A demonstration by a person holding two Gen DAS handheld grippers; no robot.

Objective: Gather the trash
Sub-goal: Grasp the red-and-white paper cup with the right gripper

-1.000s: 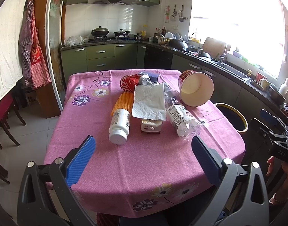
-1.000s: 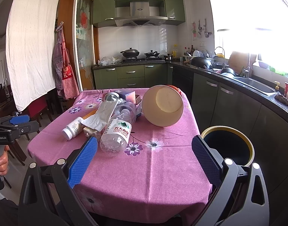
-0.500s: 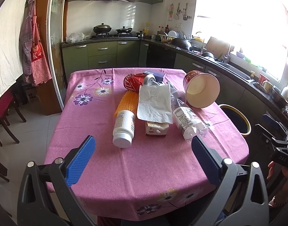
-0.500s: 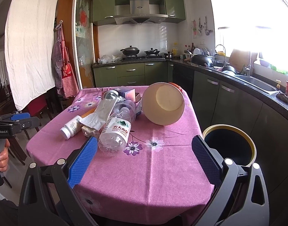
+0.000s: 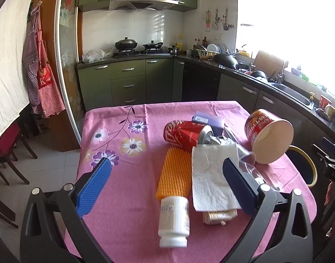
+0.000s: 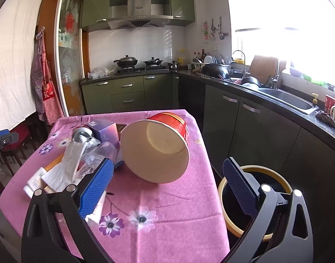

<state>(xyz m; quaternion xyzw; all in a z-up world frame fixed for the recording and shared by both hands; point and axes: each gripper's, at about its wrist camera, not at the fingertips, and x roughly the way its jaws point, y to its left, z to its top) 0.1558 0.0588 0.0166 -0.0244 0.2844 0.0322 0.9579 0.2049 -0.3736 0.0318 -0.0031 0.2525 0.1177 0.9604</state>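
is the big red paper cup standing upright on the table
No, the paper cup lies on its side on the pink tablecloth, its open mouth facing the right wrist camera.

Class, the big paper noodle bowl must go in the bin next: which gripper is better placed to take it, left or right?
Right. The right gripper, open, points straight at the paper noodle bowl, with the bin beside it. The left gripper faces the white bottle instead.

The worktop cloth (image 5: 128,199) is pink with white and purple flowers. On it lie a red can (image 5: 185,136), an orange ribbed piece (image 5: 174,175), a white bottle (image 5: 173,219), a white paper towel (image 5: 211,179), a purple box (image 6: 106,131) and a red tub (image 6: 158,144), cream inside. The bin (image 6: 228,188) has a yellow rim.
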